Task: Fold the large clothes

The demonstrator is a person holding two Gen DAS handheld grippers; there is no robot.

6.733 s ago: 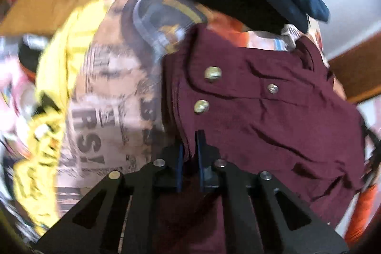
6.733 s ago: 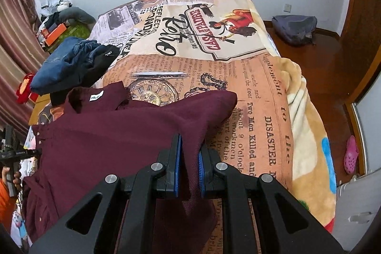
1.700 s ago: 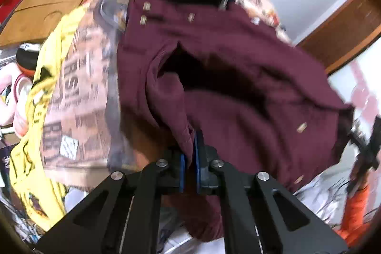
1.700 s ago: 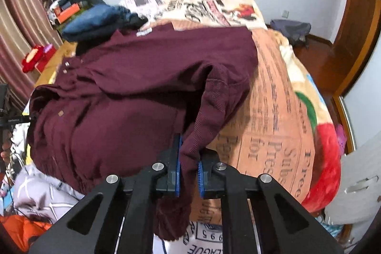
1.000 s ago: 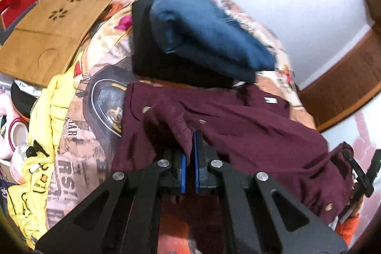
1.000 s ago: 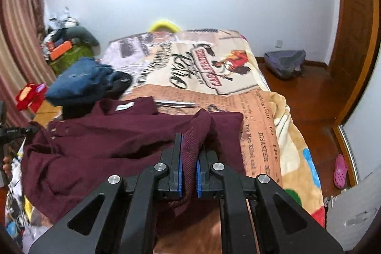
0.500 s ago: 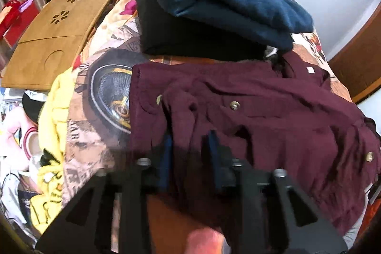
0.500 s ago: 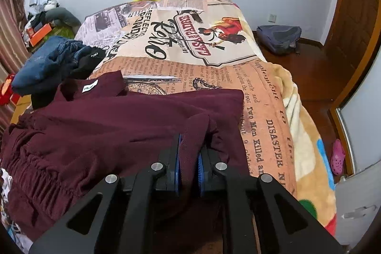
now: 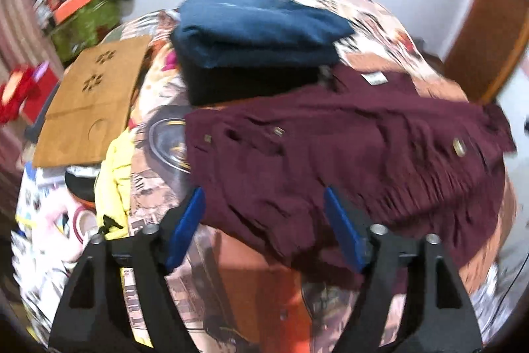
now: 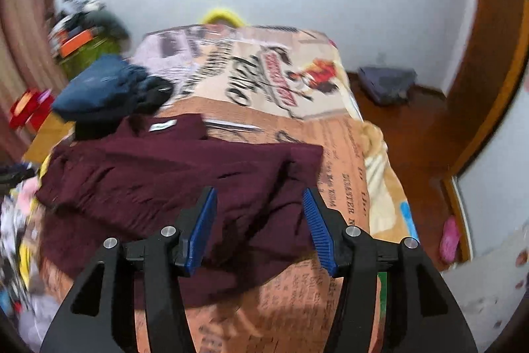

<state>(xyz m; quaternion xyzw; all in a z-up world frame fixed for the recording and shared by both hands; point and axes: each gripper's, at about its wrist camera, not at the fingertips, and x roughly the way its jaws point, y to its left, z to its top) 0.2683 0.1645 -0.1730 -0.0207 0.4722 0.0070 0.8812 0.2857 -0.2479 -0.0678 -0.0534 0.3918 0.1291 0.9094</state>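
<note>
One bed point(image 10: 344, 154) is carrying the shirt point(image 10: 172, 174), lying rumpled across its near end beside stacked clothes point(image 9: 251, 32). Both claws are hanging above the shirt, left claw point(image 9: 264, 224) and right claw point(image 10: 261, 227) gaping, gripping nothing.

The maroon cloth shirt point(image 10: 158, 174) looks matt and wrinkled, with shiny metal snaps point(image 9: 458, 146). The printed fleece blanket point(image 10: 344, 161) looks soft; the ribbed blue gripper pads point(image 10: 316, 230) look rubbery.
</note>
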